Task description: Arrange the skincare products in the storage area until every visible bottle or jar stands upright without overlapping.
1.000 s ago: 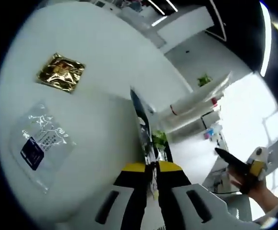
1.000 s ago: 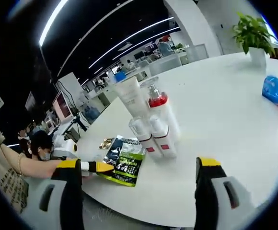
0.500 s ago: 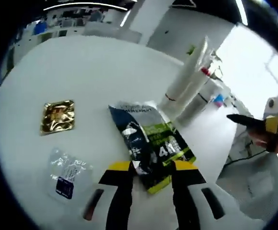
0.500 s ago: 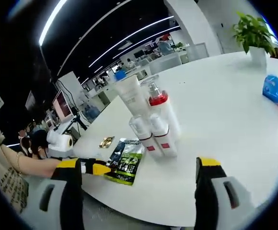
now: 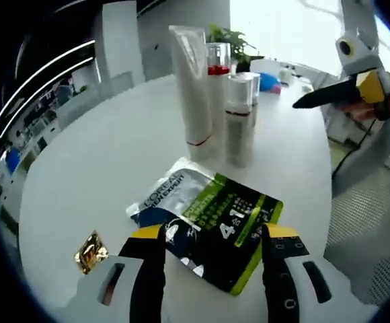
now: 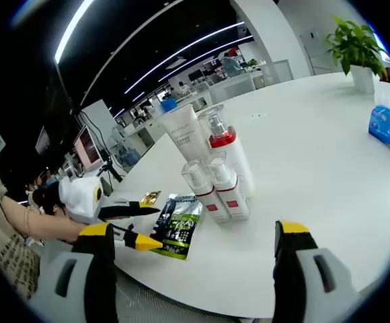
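A white tube [image 5: 191,87], a pump bottle with a red collar [image 5: 215,67] and two small silver-capped bottles [image 5: 239,114] stand upright in a tight group on the round white table [image 5: 101,168]. A green and black sachet [image 5: 208,229] lies flat in front of them, just ahead of my open left gripper [image 5: 215,235]. The right gripper view has the same tube [image 6: 185,134], pump bottle [image 6: 225,151], small bottles [image 6: 215,185] and sachet [image 6: 178,225]. My right gripper [image 6: 198,232] is open off the table's edge, holding nothing. The left gripper [image 6: 138,225] hovers by the sachet.
A small gold sachet [image 5: 91,250] lies on the table left of the green one, also gold sachet [image 6: 149,198]. A blue pack [image 6: 385,128] and a potted plant [image 6: 353,47] stand at the far side. The right gripper [image 5: 302,103] hangs beyond the table edge.
My left gripper, shut on the sachet a second ago, has opened and let it go; the sachet now lies flat on the table. The right gripper has stayed put.
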The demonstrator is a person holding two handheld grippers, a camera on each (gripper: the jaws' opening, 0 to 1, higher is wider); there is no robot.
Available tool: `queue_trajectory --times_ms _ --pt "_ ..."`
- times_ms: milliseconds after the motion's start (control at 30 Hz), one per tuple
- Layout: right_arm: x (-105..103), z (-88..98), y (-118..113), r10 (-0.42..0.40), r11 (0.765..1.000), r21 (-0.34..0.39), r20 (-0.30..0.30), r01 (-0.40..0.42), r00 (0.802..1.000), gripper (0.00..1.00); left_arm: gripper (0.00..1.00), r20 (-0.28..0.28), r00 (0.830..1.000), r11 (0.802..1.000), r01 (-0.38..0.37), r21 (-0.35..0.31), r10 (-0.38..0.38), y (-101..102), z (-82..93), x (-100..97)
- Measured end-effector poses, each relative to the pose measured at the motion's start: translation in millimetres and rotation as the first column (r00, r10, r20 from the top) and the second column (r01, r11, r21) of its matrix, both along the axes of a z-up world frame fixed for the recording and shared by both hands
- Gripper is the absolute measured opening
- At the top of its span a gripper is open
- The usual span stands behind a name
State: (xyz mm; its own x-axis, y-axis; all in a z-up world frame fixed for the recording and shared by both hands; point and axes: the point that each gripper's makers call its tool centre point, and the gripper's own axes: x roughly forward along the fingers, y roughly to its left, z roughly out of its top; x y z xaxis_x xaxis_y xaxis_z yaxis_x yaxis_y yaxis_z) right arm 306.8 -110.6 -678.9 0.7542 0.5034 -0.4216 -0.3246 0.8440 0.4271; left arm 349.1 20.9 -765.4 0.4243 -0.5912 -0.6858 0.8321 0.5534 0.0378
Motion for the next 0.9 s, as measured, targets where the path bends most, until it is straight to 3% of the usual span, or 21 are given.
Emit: queue_trajectory --times_ms 267,433,900 --pt "0.1 -0.4 -0.4 -0.002 1.000 0.001 -0.001 0.002 1.000 0.99 0.62 -0.048 0.999 0.999 0.018 0.050 -0.015 -0.8 -15.7 4.7" --pt "-0.1 -0.6 -0.4 -0.003 1.000 0.003 -0.002 0.003 1.000 0.99 0.66 -0.080 0.997 0.999 -0.004 0.045 0.008 -1.6 -16.8 9.5" --pt "0.0 -1.9 0.1 0.000 1.000 0.001 -0.008 0.000 1.000 0.99 0.67 -0.083 0.997 0.999 0.009 0.038 -0.006 -4.2 -17.0 13.5"
